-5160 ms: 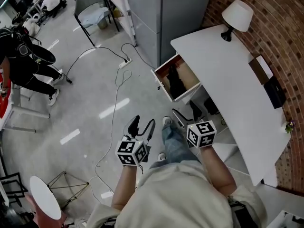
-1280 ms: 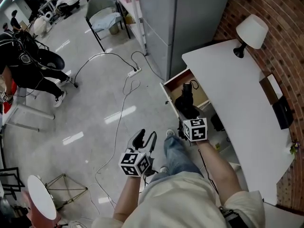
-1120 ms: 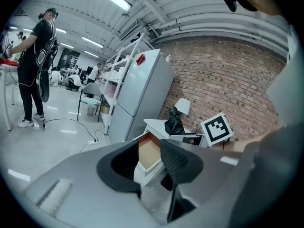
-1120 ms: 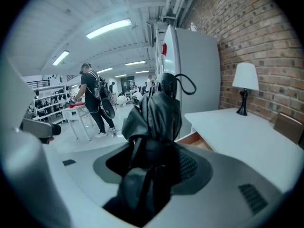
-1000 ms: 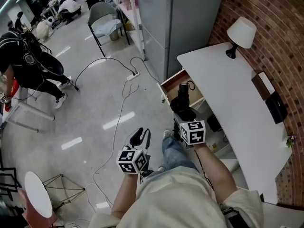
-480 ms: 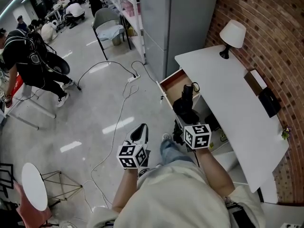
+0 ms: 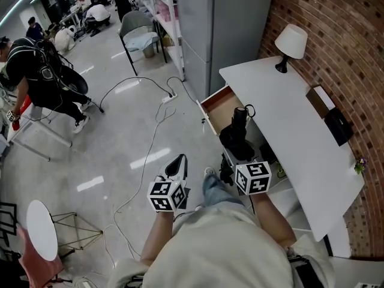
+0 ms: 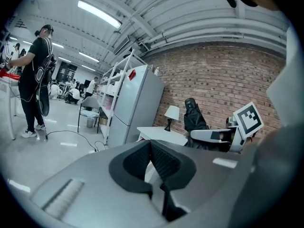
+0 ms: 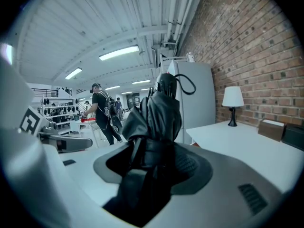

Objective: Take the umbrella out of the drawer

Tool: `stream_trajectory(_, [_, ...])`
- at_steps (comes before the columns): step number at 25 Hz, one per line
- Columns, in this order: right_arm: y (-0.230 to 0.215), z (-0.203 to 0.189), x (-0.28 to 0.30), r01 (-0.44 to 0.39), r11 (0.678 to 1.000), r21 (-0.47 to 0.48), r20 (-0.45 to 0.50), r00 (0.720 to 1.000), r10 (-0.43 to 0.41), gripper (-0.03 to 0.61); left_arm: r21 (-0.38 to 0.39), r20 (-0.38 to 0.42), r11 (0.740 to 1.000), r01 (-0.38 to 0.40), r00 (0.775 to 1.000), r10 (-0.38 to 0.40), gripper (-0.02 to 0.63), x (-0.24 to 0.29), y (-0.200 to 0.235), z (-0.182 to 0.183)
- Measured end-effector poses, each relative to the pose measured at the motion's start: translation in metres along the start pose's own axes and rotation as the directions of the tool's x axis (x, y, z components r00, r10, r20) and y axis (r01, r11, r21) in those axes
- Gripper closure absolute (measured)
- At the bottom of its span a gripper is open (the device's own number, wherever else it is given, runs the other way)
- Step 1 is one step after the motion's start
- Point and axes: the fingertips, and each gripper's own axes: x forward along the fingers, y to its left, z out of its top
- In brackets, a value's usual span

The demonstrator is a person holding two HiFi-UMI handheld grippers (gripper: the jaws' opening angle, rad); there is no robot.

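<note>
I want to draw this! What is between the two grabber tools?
In the head view, the person's leg in jeans shows between the left gripper and the right gripper, whose jaws grip the black umbrella.

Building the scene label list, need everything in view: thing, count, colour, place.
desk: 1, white, right
drawer: 1, brown inside, open at desk's end
umbrella: 1, black, folded, held by drawer
lamp: 1, white shade, on desk
boxes: 2, brown and black, on desk
fridge: 1, grey, beyond desk
chair: 1, grey, far aisle
power strip: 1, white, floor, cable attached
round table: 1, white, lower left
person: 1, in black, left
left tool: 1, just closed, shut, empty
right tool: 1, shut on umbrella
</note>
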Motion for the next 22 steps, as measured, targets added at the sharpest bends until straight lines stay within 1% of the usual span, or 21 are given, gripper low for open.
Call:
stream_trajectory(6, [-0.002,-0.002,-0.001,-0.006,1.0,0.013,-0.007,1.0,0.006,0.336,0.002,-0.005,1.0,0.001,1.0,-0.001,0.601,-0.001,-0.005,0.001])
stream_trajectory(10, [-0.001,-0.005,0.002,-0.009,1.0,-0.008,-0.014,1.0,0.009,0.336,-0.002,-0.007,1.0,0.0,1.0,0.0,0.601,0.001,-0.003,0.001])
stream_trajectory(22, [0.005,-0.003,0.016,-0.023,1.0,0.004,-0.023,0.999,0.023,0.336,-0.002,-0.023,1.0,0.001,1.0,-0.001,0.601,0.005,0.007,0.002])
